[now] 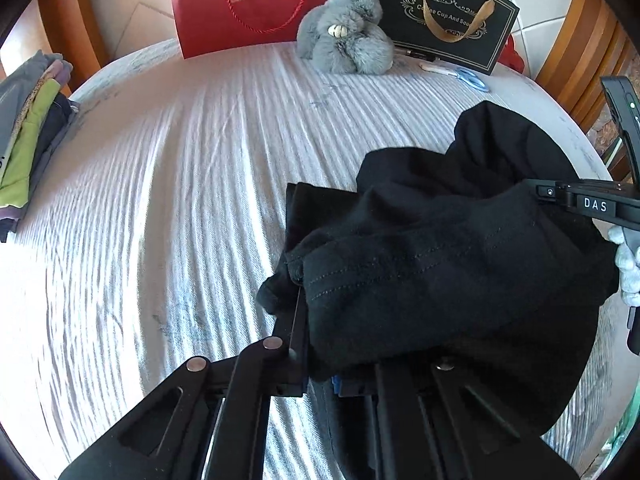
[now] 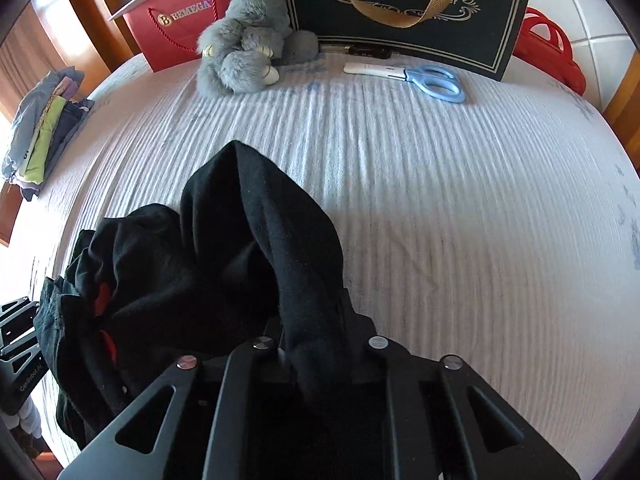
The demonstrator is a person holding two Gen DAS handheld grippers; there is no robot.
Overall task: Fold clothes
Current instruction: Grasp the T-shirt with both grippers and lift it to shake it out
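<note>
Red "BEMEGA" bag (image 1: 240, 8), black garment (image 1: 440, 264)

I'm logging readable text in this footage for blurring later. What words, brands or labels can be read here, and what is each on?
"BEMEGA", with a "B" logo: red paper bag.
"Coffee Cup And Sa...er", partly hidden by the gold handle: black gift bag.
"DAS": body of the right claw, seen from the left wrist view.
Print on the left claw's body at the right wrist view's edge: too small to read.
Mark on the scissors' white sheath: too blurred.
</note>
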